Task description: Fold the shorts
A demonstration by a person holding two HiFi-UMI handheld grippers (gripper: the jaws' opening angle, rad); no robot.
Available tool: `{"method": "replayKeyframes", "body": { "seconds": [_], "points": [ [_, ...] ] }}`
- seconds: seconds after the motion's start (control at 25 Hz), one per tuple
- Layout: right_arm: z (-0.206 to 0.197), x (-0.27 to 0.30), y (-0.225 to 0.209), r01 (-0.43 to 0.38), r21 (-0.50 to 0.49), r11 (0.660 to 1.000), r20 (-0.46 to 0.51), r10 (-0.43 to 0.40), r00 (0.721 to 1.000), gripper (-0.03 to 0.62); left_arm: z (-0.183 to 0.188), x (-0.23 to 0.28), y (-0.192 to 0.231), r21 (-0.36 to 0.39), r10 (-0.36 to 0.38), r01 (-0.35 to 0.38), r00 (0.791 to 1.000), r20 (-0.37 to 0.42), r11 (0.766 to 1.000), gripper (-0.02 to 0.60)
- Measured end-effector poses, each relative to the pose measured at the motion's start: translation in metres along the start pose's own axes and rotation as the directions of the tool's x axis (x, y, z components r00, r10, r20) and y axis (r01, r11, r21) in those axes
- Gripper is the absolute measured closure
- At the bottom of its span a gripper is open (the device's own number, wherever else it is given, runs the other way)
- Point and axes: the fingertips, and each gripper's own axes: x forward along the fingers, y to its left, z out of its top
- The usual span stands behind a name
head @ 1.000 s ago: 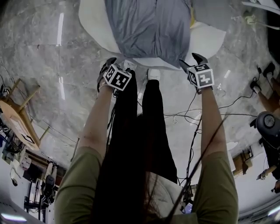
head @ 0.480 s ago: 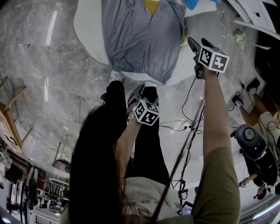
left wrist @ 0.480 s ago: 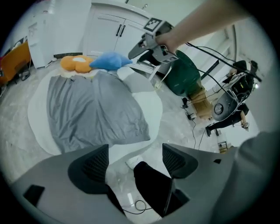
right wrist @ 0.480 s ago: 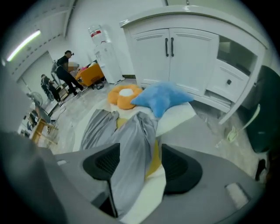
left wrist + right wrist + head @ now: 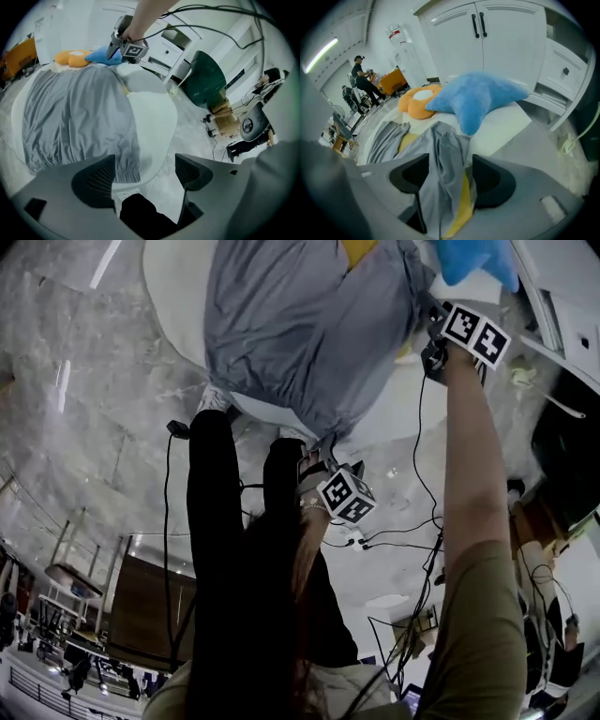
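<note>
The head camera looks steeply down past the left tongs (image 5: 319,457) and right tongs (image 5: 433,317); each tongs' own camera (the right far closer) faces the same grey shorts (image 5: 300,334).

shorts (image 5: 300,334): plain grey
tabletop (image 5: 178,296): white
star cushion (image 5: 478,101): bright blue
plush toy (image 5: 417,103): orange, pale patch
cloth under the shorts (image 5: 462,206): yellow, perhaps a lining
floor (image 5: 94,409): grey, marbled
cabinet doors (image 5: 487,37): white, dark handles
</note>
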Motion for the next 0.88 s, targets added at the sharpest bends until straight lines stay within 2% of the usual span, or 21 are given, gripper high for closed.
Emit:
{"method": "replayKeyframes", "body": {
  "seconds": [0.24,0.4,0.48,0.52,0.56,0.6,0.64,0.68,0.72,0.8,0.88],
  "points": [
    [0.027,0.048,-0.030,0.049,0.067,0.997,0.024,-0.050,0.998,0.303,-0.010,0.039,-0.003,-0.124,0.010,-0.015,0.999,-0.042,0.992,0.198],
    [0.023,0.069,-0.038,0.091,0.021,0.996,-0.026,-0.090,0.996,0.303,-0.009,0.050,0.001,-0.179,0.031,-0.042,0.998,-0.062,0.983,0.199],
    [0.018,0.078,-0.041,0.109,0.001,0.994,-0.054,-0.109,0.993,0.314,-0.007,0.051,0.006,-0.173,0.058,-0.071,0.995,-0.076,0.982,0.203],
    [0.016,0.082,-0.041,0.116,0.006,0.993,-0.063,-0.115,0.991,0.338,-0.006,0.051,0.010,-0.174,0.072,-0.085,0.994,-0.084,0.981,0.222],
    [0.015,0.085,-0.041,0.118,0.018,0.993,-0.067,-0.117,0.991,0.372,-0.005,0.051,0.016,-0.183,0.081,-0.097,0.992,-0.092,0.978,0.277],
    [0.015,0.086,-0.040,0.117,0.031,0.993,-0.065,-0.115,0.991,0.450,-0.004,0.050,0.022,-0.194,0.085,-0.103,0.991,-0.099,0.976,0.334],
    [0.016,0.085,-0.040,0.115,0.040,0.993,-0.061,-0.113,0.992,0.528,-0.004,0.047,0.027,-0.200,0.086,-0.106,0.991,-0.108,0.974,0.350],
    [0.017,0.082,-0.040,0.110,0.042,0.993,-0.060,-0.107,0.992,0.579,-0.005,0.043,0.032,-0.198,0.089,-0.111,0.989,-0.117,0.974,0.371],
    [0.019,0.079,-0.039,0.098,0.038,0.994,-0.063,-0.096,0.993,0.579,-0.006,0.039,0.036,-0.197,0.096,-0.119,0.988,-0.122,0.973,0.409],
    [0.023,0.069,-0.036,0.067,0.028,0.997,-0.069,-0.064,0.996,0.579,-0.007,0.032,0.042,-0.210,0.115,-0.136,0.987,-0.109,0.968,0.532],
    [0.031,0.055,-0.033,0.040,0.028,0.999,-0.067,-0.038,0.997,0.579,-0.008,0.022,0.043,-0.229,0.124,-0.142,0.988,-0.089,0.963,0.544]
  ]
}}
